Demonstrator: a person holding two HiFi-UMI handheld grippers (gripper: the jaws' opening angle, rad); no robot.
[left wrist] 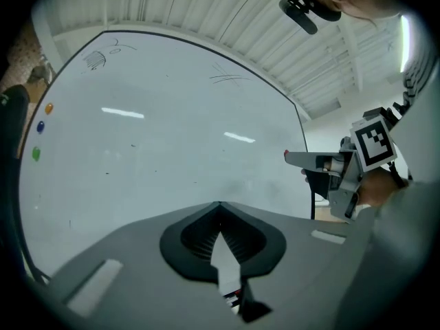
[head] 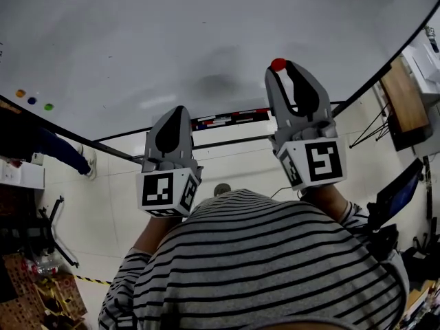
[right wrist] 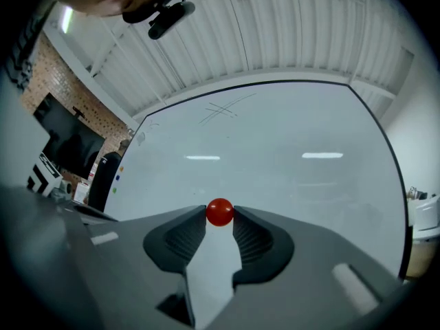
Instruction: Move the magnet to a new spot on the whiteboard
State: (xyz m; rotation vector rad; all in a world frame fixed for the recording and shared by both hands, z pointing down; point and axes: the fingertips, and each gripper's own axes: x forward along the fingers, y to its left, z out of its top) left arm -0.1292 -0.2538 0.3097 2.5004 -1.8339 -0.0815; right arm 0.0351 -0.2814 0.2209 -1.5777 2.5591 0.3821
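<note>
A small red round magnet (head: 278, 64) sits against the whiteboard (head: 172, 33), pinched between the tips of my right gripper (head: 283, 68). The right gripper view has the magnet (right wrist: 220, 212) wedged between both pads, touching each, with the board (right wrist: 289, 150) just behind it. My left gripper (head: 174, 111) hangs lower left, off the board, jaws shut with nothing in them; its tips meet in the left gripper view (left wrist: 220, 205). From there the right gripper (left wrist: 302, 159) shows at the board's right edge.
Orange (head: 20, 93), blue (head: 31, 100) and green (head: 48, 106) magnets cluster at the board's far left. A marker tray (head: 230, 119) runs under the board. A person's leg (head: 58, 151) stands at the left, a wooden table (head: 405, 98) at the right.
</note>
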